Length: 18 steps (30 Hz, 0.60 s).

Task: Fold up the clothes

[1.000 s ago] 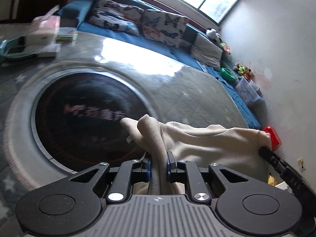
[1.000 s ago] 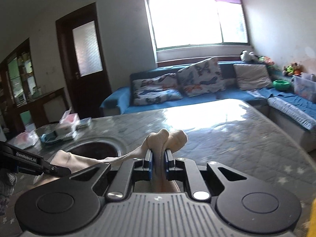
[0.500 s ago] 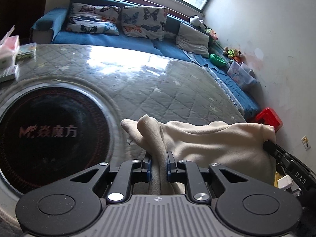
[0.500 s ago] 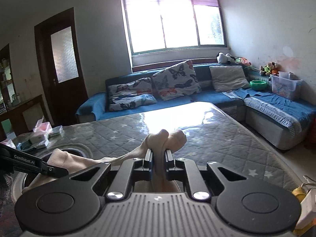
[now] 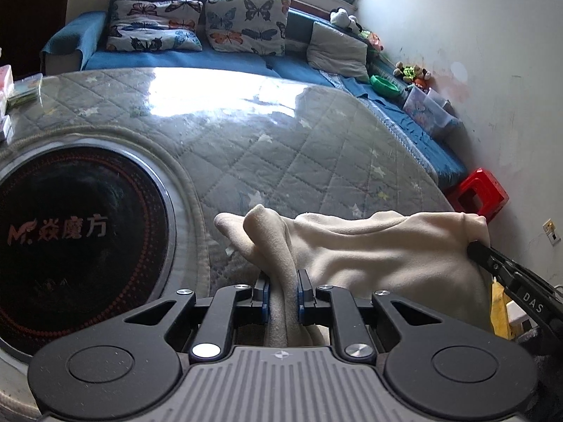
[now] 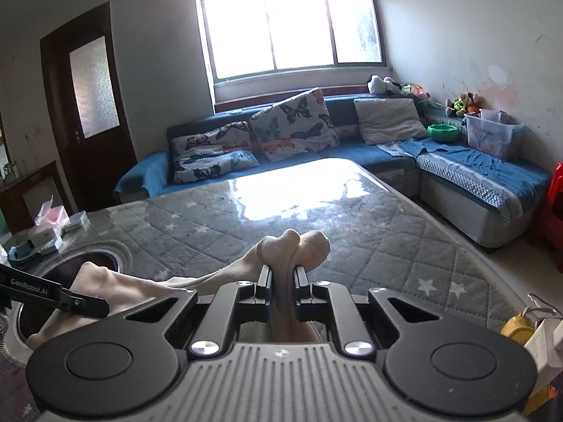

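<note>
the left gripper (image 5: pixel 283 283) and the right gripper (image 6: pixel 282 279) each pinch a bunched edge of the cream garment (image 5: pixel 380 249), stretched between them above the grey quilted table (image 5: pixel 281 147).

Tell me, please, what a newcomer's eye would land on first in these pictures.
First, the cream garment, stretched between the left claw and the right claw, each clamped on a bunched end. Next, the grey quilted table beneath, its dark round inset at the left, and the blue sofa behind.
</note>
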Tool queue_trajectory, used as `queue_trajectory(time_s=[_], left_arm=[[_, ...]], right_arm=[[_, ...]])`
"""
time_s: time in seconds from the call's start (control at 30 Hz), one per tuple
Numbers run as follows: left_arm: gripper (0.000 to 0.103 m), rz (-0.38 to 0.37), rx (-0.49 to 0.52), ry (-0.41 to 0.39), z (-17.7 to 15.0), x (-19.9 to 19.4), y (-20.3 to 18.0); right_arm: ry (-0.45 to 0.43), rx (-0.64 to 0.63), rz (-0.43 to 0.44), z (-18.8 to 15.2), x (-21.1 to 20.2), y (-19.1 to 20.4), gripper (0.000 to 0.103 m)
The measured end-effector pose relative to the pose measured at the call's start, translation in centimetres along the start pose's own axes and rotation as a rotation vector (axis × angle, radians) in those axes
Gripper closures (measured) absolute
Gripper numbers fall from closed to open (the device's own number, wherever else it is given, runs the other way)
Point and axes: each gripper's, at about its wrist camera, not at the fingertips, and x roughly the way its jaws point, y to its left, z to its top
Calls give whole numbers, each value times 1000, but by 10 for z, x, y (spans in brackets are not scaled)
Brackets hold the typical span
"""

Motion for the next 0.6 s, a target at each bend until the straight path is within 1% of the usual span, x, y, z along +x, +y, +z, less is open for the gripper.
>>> queue_trajectory(time_s=[0.33, 0.4, 0.47, 0.6], left_arm=[[87, -6, 2, 48, -15, 10, 9], [86, -8, 4, 55, -17, 10, 11], [85, -8, 1, 58, -18, 11, 13], [76, 10, 8, 49, -19, 8, 16]], right_arm=[[52, 1, -38, -14, 9, -5, 92], [71, 0, -47, -16, 11, -7, 90], [83, -4, -75, -20, 13, -8, 87], [85, -4, -85, -21, 14, -9, 87]])
